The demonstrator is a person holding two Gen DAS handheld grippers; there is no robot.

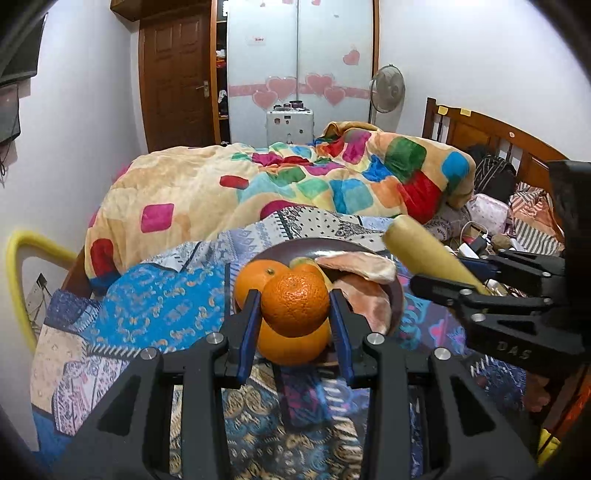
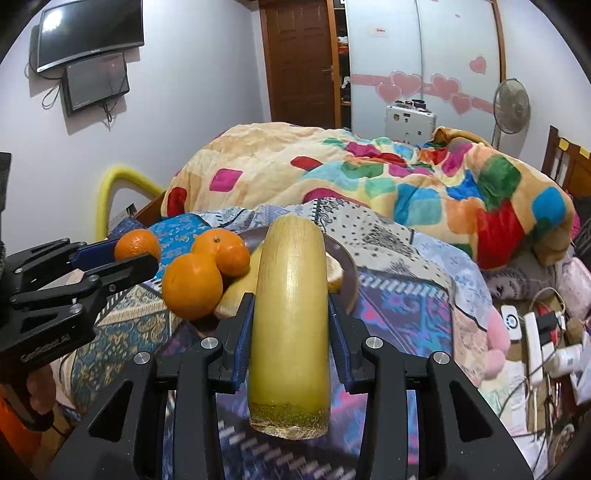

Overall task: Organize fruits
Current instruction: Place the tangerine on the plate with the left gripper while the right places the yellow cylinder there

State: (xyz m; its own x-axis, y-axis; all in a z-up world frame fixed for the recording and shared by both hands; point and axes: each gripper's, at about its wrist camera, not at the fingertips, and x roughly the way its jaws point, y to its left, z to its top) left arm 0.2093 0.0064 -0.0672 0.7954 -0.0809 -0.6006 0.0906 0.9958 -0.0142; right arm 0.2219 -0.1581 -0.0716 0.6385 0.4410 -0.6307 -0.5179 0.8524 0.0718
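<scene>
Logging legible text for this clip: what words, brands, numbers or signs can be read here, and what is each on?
"DAS": embossed on the body of the right gripper, seen from the left wrist view.
Embossed lettering on the left gripper body: too blurred to read.
Red-printed white label on the wardrobe door: too small to read.
Brand mark on the wall TV: too small to read.
Nothing readable on the oranges, plate or bedding.
</scene>
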